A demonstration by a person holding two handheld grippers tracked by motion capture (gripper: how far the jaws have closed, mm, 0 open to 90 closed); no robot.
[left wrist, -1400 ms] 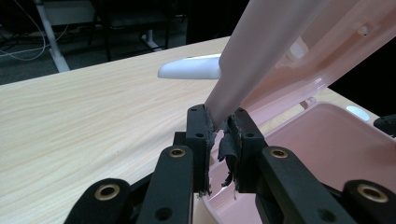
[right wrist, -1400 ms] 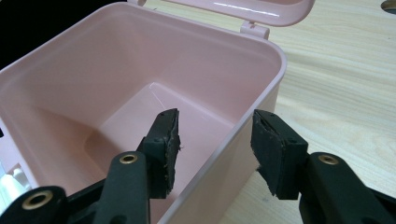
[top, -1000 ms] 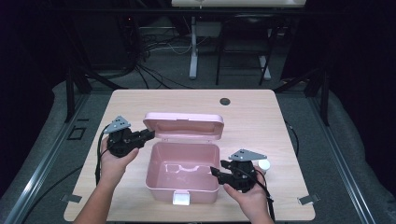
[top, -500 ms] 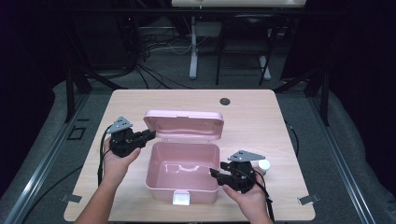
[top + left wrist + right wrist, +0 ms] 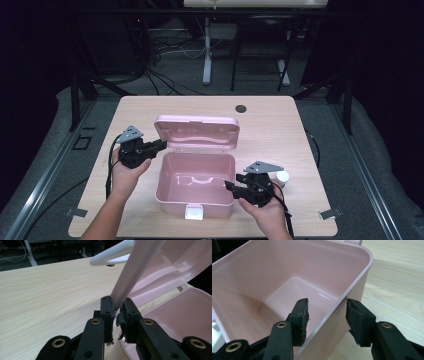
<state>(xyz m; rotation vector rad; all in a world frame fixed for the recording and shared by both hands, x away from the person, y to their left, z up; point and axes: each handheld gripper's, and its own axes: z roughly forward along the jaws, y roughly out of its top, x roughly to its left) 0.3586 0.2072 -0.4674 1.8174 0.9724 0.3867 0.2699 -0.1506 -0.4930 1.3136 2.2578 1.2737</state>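
Pink box (image 5: pixel 196 184) sitting open on the table (image 5: pixel 295 130), lid (image 5: pixel 197 131) raised; left gripper (image 5: pixel 117 315), jaws having just been closing, is pinching the lid's edge; right gripper (image 5: pixel 327 320) is straddling the box's right wall, jaws apart and not pressing it

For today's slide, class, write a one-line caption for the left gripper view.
Left claw pinches the edge of the pink box's raised lid above the wooden table.
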